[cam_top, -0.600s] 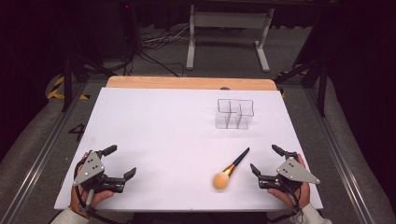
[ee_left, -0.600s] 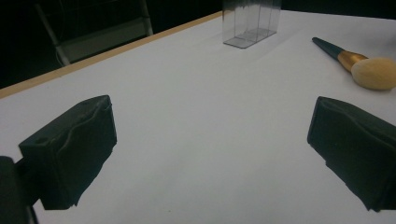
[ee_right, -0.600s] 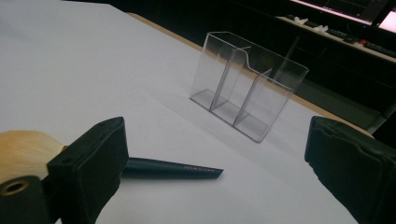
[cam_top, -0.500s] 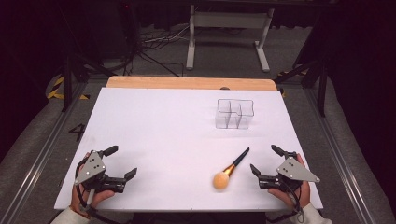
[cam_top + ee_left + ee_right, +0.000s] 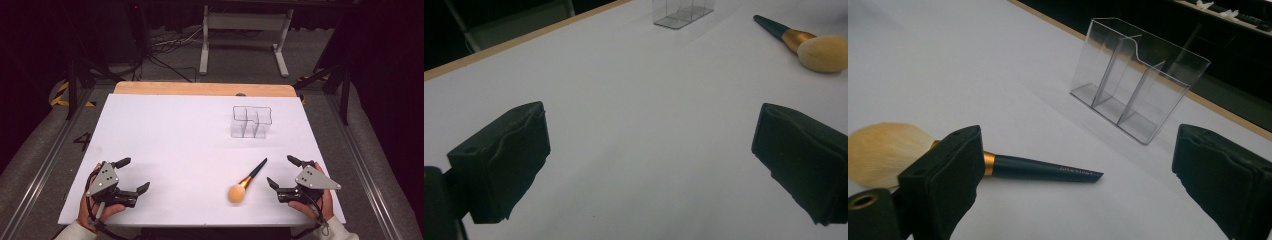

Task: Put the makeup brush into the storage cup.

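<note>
A makeup brush (image 5: 244,184) with a pale golden-tan head, a gold band and a dark teal handle lies on a plain white table (image 5: 165,135) edged at the far side in light wood. Beyond the handle's tip stands a clear, colourless organizer (image 5: 251,121). The left gripper (image 5: 131,176) and right gripper (image 5: 281,172) have black jaws and grey top plates.

left tongs (image 5: 131,176): jaws apart, hand-held | right tongs (image 5: 281,171): jaws apart, hand-held
</note>
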